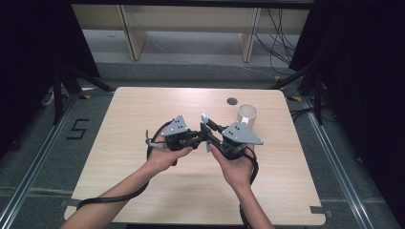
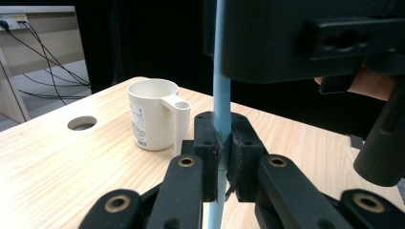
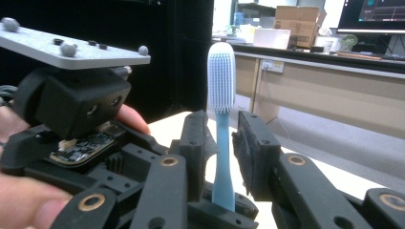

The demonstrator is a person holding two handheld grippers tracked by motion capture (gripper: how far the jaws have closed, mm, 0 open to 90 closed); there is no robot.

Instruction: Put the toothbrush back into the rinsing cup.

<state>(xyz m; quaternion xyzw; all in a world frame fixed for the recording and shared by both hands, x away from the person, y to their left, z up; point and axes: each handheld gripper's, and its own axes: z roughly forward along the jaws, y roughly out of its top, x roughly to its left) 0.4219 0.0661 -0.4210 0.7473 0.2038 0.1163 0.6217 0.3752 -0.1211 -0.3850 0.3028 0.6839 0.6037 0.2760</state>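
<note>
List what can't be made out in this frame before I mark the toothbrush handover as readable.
- Toothbrush head, left gripper view: cut off by the top edge, beside the right hand-held gripper body.
- Toothbrush lower handle, right gripper view: hidden behind the left hand-held gripper, which is shut on it.
- Right pads contact, right gripper view: too close to tell whether they touch the handle.
- Cup label, left gripper view: print too small to read.

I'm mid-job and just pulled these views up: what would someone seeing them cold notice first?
First, the light blue toothbrush standing upright over the table's middle, its handle pinched in the left gripper. The right gripper has its pads either side of the stem with gaps showing. Next, the white mug alone near the table's far right, beside a round hole.
</note>
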